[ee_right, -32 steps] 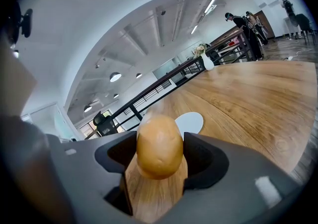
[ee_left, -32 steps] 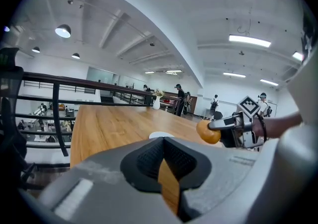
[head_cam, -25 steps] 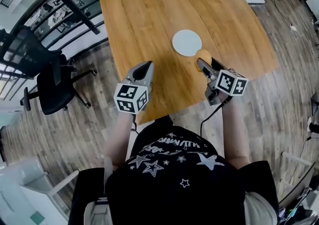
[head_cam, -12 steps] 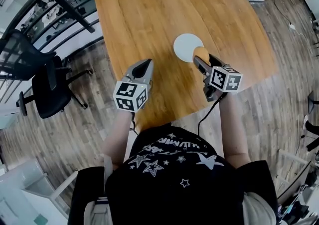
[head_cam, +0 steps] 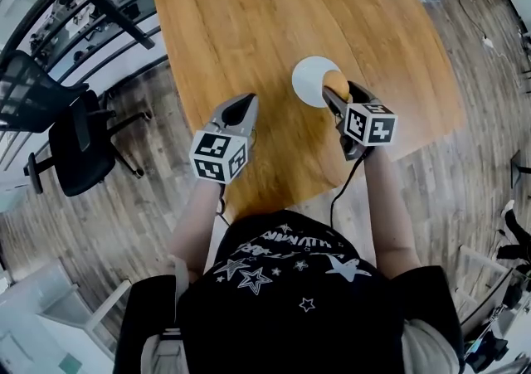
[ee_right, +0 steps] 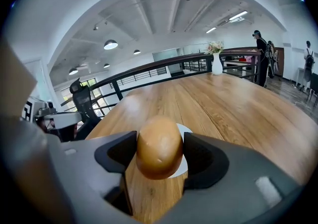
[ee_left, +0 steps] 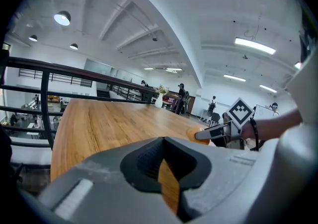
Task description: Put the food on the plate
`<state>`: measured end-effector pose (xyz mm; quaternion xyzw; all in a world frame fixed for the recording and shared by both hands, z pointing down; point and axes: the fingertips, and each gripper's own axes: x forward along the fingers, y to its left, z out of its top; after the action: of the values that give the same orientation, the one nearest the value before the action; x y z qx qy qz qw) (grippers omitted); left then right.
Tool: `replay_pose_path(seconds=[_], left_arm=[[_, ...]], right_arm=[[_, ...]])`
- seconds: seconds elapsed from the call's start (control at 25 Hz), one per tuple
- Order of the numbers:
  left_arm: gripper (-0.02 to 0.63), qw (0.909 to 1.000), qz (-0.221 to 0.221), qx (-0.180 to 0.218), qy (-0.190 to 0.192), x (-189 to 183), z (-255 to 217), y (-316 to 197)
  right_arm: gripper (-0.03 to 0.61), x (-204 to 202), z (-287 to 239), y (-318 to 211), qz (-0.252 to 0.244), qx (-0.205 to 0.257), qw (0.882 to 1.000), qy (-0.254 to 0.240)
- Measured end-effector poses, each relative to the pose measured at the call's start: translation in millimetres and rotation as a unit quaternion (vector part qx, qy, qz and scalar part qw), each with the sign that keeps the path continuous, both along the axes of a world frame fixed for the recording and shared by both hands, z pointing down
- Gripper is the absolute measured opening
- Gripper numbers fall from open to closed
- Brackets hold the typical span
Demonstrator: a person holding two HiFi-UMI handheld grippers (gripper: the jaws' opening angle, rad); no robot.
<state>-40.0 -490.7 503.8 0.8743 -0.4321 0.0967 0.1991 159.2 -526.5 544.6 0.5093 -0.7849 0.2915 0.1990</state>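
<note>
Open office: swivel chair (head_cam: 81, 147), railings (head_cam: 106, 9)

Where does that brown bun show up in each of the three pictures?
Head view: the bun is right of centre, in the right gripper, at the plate's right edge.
Left gripper view: small, at mid-right, beside the right gripper.
Right gripper view: dead centre, between the jaws.
Shared landmark: the wooden table.

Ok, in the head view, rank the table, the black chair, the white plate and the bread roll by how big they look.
Largest to smallest:
1. table
2. black chair
3. white plate
4. bread roll
None look close enough in size to tie.
</note>
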Motion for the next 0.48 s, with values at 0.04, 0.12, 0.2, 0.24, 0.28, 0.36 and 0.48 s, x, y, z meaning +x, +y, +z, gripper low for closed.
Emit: replay_pose_path(seconds=[0.04, 0.12, 0.2, 0.24, 0.28, 0.36, 0.48], left_arm=[[0.002, 1.0, 0.0, -0.001, 0.0, 0, 1, -2], [0.002, 1.0, 0.001, -0.004, 0.001, 0, 4, -4], [0.002, 1.0, 0.0, -0.009, 0.001, 0, 7, -4], [0.002, 0.9999, -0.001, -0.012, 0.002, -1, 9, -4], [0.002, 0.9999, -0.002, -0.015, 0.003, -2, 11, -3], [0.002, 0.9998, -0.006, -0.019, 0.005, -3, 15, -3], [0.002, 0.9997, -0.007, -0.021, 0.008, -1, 19, -5]], right_arm=[[0.301, -1, 2, -3, -0.003, -0.001, 1.0, 0.005], [0.301, -3, 6, -9, -0.008, -0.004, 1.0, 0.016], [0.301, -5, 11, -14, -0.012, -0.008, 1.0, 0.026], [0.301, -6, 14, -16, -0.014, -0.011, 0.999, 0.029], [0.302, -8, 17, -18, -0.015, -0.014, 0.999, 0.031], [0.302, -12, 23, -22, -0.019, -0.018, 0.999, 0.038], [0.302, -15, 32, -28, -0.027, -0.025, 0.998, 0.051]])
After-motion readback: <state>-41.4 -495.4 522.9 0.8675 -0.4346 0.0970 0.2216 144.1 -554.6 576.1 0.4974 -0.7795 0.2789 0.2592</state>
